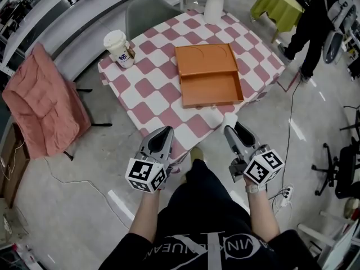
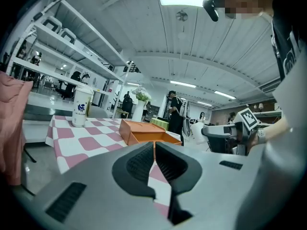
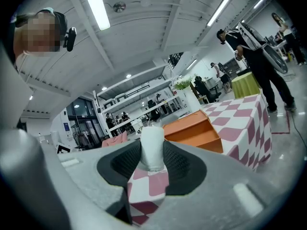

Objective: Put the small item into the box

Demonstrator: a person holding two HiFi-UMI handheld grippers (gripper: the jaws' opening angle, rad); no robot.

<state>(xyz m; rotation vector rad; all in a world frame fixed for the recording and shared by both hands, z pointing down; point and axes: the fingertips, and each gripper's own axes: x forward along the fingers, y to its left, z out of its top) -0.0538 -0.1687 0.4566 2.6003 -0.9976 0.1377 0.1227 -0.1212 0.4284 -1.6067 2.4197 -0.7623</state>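
Note:
An open orange box lies on the pink-and-white checked table, its lid folded back on the far side. My right gripper hovers just off the table's near edge, below the box, shut on a small white cylindrical item. In the right gripper view the item stands upright between the pads, with the box beyond it. My left gripper is held off the near edge to the left. Its jaws are shut with nothing between them. From there the box shows ahead.
A white paper cup stands at the table's left corner and a white vase at the far edge. A pink cloth drapes a chair at left. A person stands at far right by a green table.

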